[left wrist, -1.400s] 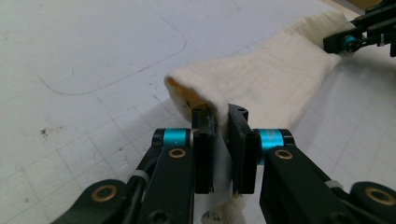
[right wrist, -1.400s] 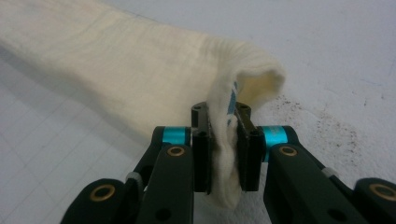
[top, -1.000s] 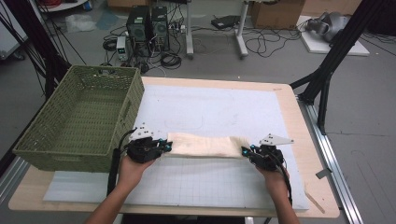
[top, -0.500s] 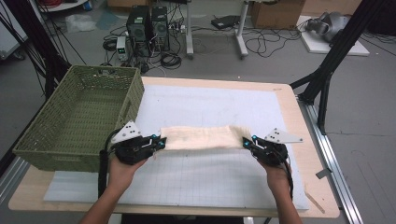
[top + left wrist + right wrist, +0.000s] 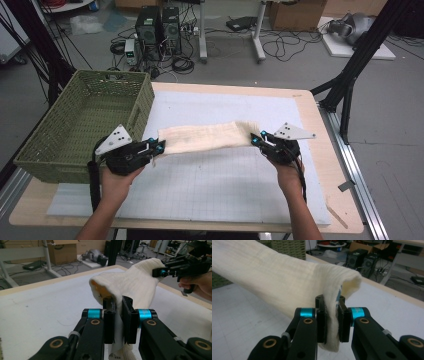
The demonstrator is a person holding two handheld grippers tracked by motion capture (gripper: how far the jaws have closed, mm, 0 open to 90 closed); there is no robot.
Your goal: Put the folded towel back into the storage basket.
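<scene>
The cloth [image 5: 207,137], soft, light and likely to sag, hangs stretched above the counter [image 5: 320,200] beside the basket [image 5: 75,125], with the left claw [image 5: 159,148] and right claw [image 5: 255,140] each clamped on an end, the sensible places to grip.

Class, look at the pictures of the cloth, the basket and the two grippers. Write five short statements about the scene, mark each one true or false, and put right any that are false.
1. The left gripper is shut on one end of the cloth. True.
2. The right gripper is open and clear of the cloth. False: it is shut on the other end.
3. The cloth lies inside the basket. False: it hangs stretched between the two grippers, over the mat.
4. The basket is green and stands at the table's left side. True.
5. The cloth is dark blue. False: it is cream.
</scene>
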